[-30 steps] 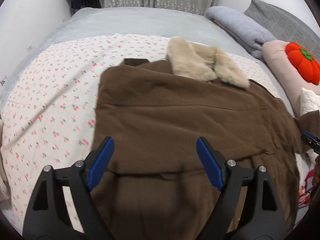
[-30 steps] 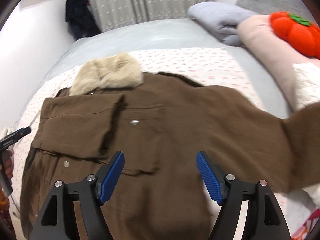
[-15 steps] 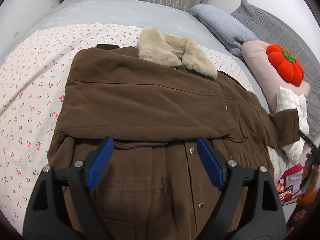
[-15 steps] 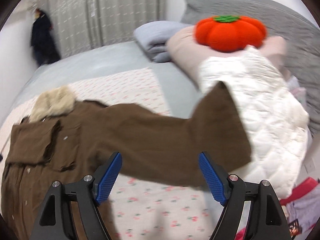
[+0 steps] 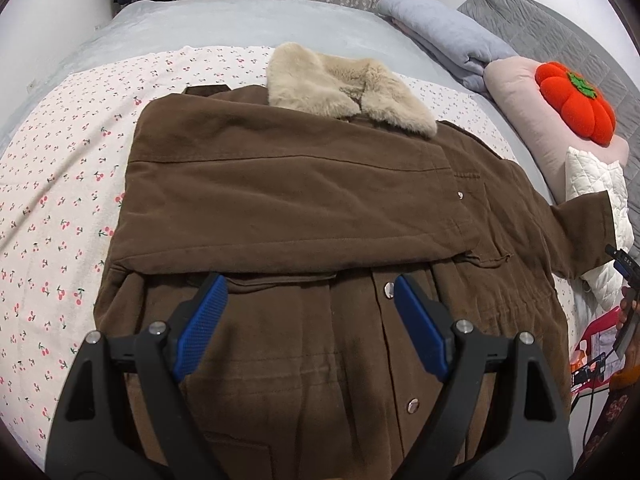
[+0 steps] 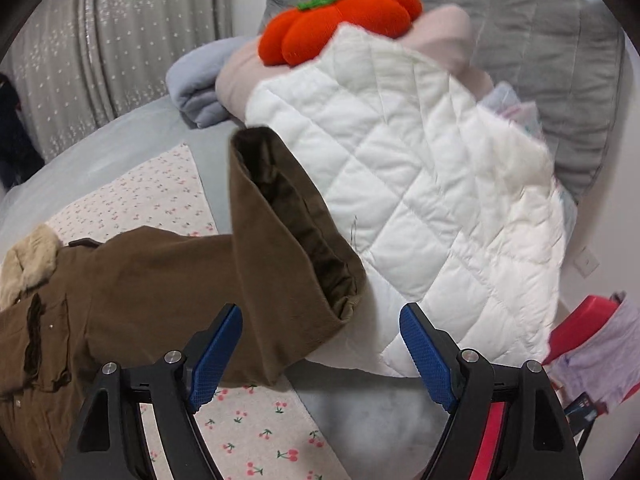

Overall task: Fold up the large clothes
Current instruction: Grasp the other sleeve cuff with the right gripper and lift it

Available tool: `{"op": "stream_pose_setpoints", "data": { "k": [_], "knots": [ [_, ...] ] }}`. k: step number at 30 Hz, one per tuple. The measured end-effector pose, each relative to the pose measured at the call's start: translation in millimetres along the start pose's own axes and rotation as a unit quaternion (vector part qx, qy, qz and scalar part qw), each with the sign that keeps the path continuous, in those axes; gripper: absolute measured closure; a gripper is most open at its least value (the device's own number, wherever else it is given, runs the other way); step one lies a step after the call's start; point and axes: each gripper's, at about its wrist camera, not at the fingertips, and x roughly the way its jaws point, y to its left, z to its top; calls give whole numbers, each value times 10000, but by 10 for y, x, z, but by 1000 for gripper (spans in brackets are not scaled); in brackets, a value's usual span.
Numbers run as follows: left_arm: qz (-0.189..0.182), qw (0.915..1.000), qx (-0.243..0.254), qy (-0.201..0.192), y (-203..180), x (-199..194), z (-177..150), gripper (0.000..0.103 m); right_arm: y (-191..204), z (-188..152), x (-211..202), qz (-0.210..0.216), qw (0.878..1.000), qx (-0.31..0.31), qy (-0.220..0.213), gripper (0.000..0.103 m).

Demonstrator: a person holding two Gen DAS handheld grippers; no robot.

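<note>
Lying spread across the middle of the left wrist frame on a cherry-print sheet (image 5: 60, 184), a brown coat (image 5: 320, 220), front up, one sleeve folded flat across the chest from the left. Sitting at top centre, its beige fur collar (image 5: 344, 84). Reaching out toward the right edge, the other sleeve (image 5: 576, 236), its cuff lying against a white quilted cushion (image 5: 600, 188). Hovering at lower centre above the coat's snap-button placket, the left gripper (image 5: 308, 322), blue pads spread wide, gripping nothing. Resting at upper right on a pink pillow (image 5: 516, 92), an orange pumpkin cushion (image 5: 576, 102). Showing partly at the far right edge, the right gripper, too cropped to read there.

Showing at lower left of the right wrist frame, the coat (image 6: 60, 320) with its collar (image 6: 28, 260). Running toward centre, the outstretched sleeve (image 6: 256, 280), its open cuff propped against the white quilted cushion (image 6: 420, 184). Hanging at the bottom centre, the right gripper (image 6: 320, 356), jaws having just been opening, now released and wide, with the edge of the cuff showing between the pads but not pinched. Peeking over the cushion at top centre, the orange pumpkin cushion (image 6: 340, 20).
</note>
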Motion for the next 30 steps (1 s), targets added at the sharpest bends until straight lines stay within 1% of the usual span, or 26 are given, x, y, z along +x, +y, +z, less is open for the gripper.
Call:
{"op": "stream_pose_setpoints", "data": {
  "k": [3,4,5,6,7,8,10,11,16,21,25,30],
  "knots": [
    [-10,10000,32,29,-12,23,-6,18,-23,-5,117,127,9998,131,96,22],
    [-11,10000,30,44,-16,33,-5,18,-6,4,162,161,9997,141,102,29],
    [-14,10000,26,59,-15,40,-7,18,11,-2,168,183,9997,143,106,41],
    [-16,10000,16,76,-11,49,-6,18,25,7,196,213,9996,141,122,49],
    [-24,10000,9,88,-6,56,-4,18,46,11,216,290,9993,151,160,66],
    [-33,9999,3,95,-5,60,-3,18,56,19,231,338,9991,164,186,81],
    [-47,9999,10,94,5,62,3,18,91,62,235,410,9988,205,168,91],
    [-53,9999,19,90,1,62,3,18,109,76,219,440,9987,219,136,92],
    [-77,9999,14,86,10,73,12,18,321,222,44,649,9978,97,-117,94],
    [-121,9999,-44,108,40,95,18,18,730,391,-215,947,9946,-225,-369,94],
    [-177,9997,-77,130,76,104,16,18,1169,536,-410,1252,9893,-528,-539,94],
    [-206,9997,-115,105,135,106,25,18,1772,621,-701,1692,9783,-957,-717,94]
  ]
}}
